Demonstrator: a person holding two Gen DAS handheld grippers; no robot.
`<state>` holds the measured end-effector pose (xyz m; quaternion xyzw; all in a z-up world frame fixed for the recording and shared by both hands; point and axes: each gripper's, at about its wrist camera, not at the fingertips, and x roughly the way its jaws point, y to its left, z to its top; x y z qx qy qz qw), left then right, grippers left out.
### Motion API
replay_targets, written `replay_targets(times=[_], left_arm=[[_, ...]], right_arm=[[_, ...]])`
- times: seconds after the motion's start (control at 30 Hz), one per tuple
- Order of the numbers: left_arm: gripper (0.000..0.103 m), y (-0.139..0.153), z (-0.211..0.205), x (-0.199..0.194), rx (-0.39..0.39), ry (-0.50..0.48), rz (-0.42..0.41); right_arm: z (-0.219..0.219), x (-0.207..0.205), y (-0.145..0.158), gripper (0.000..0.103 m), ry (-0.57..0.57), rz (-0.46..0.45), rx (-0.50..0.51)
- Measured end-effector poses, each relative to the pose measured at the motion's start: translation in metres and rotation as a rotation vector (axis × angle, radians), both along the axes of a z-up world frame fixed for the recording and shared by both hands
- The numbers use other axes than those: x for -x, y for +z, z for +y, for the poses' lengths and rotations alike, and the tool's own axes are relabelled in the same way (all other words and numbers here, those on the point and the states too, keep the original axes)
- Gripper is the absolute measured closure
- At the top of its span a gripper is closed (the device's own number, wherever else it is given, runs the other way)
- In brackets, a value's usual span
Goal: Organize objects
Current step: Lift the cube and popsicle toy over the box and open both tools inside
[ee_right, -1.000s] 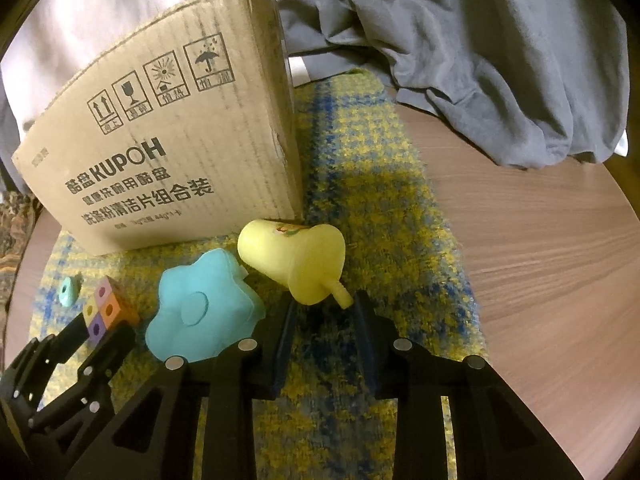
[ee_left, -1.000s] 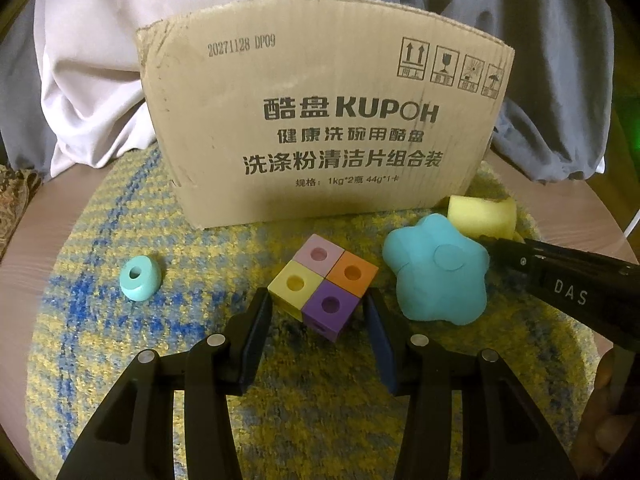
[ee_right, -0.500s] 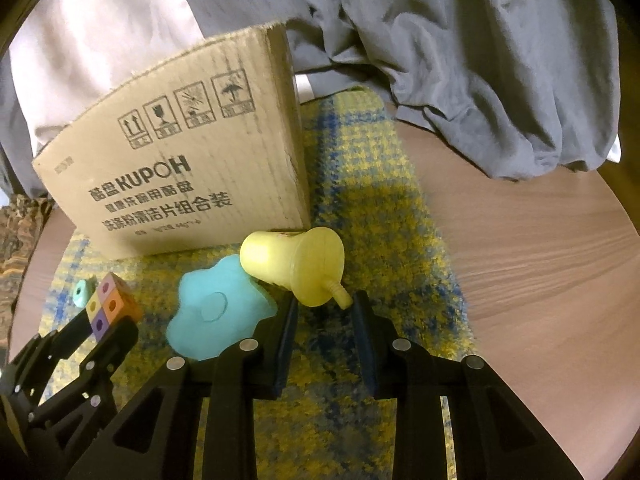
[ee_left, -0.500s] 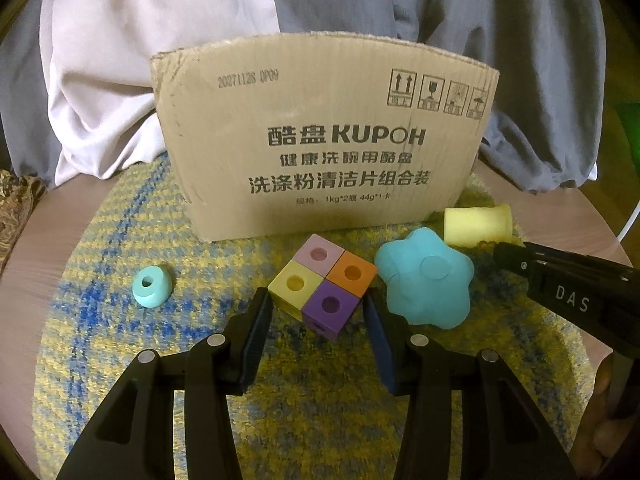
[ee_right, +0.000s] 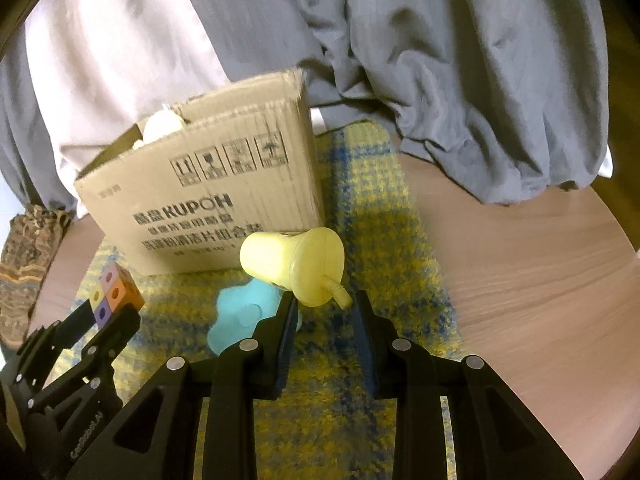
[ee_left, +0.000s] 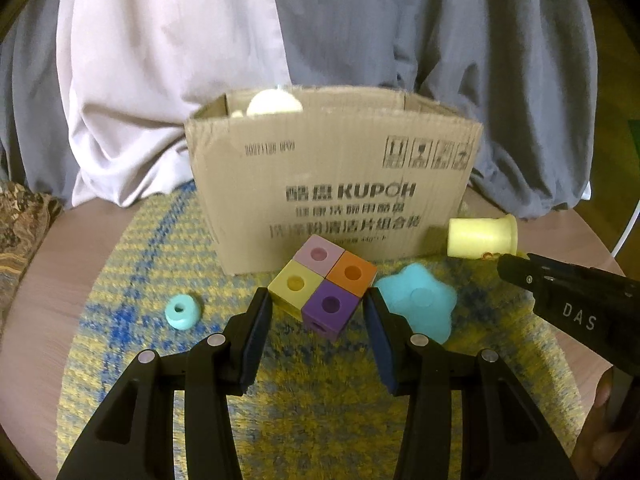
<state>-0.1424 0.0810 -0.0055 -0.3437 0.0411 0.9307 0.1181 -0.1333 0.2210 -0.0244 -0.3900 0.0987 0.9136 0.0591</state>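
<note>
Left wrist only: teal ring [ee_left: 182, 311] – L jaws clamped on cube block [ee_left: 325, 285], R on yellow cup [ee_right: 294, 270].

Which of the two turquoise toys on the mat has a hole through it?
The small turquoise ring, alone left of the left gripper. The turquoise flower piece, on the right beside the four-colour block, has none.

Black angular left tool [ee_left: 318, 316] with silver screws, blue-edged pads.
</note>
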Motion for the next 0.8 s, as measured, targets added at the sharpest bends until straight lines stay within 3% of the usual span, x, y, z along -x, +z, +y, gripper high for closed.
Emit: replay_targets(times=[0.8], left_arm=[[0.057, 0.058, -0.020, -0.008, -0.038, 0.016, 0.115]], right_arm=[[-0.023, -0.021, 0.063, 0.075, 0.041, 0.138, -0.036]])
